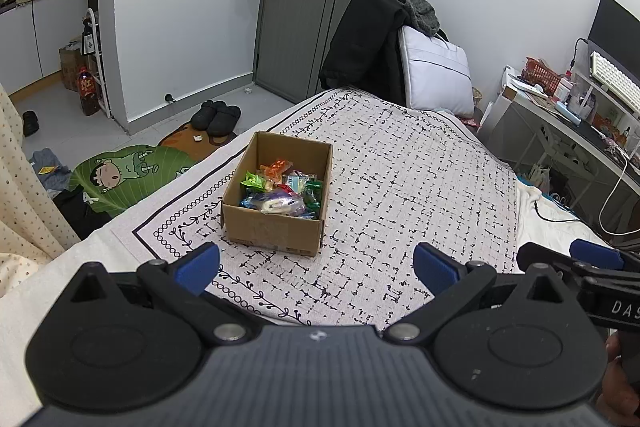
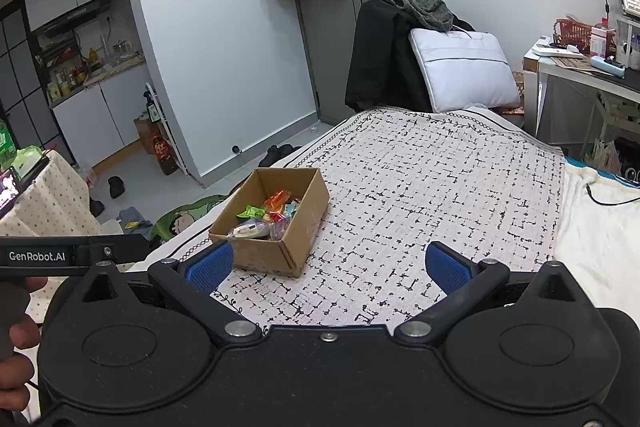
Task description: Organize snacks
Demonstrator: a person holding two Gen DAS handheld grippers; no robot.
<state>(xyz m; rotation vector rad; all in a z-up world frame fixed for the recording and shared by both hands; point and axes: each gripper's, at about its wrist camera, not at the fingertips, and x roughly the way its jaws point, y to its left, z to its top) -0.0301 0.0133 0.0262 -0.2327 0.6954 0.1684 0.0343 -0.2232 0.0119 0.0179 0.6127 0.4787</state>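
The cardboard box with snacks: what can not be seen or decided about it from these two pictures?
- Cardboard box: in the left wrist view its near wall hides the snacks at the near bottom.
- Right wrist view: the box walls cover part of the pile, so no count.
- Wrapper print: too small to read in both views.
- Right tongs and left tongs: open, holding nothing; the hands are cut off by the picture edges.

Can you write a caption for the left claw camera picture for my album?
Open left claw hovers over patterned cloth, facing a cardboard box of colourful snacks.
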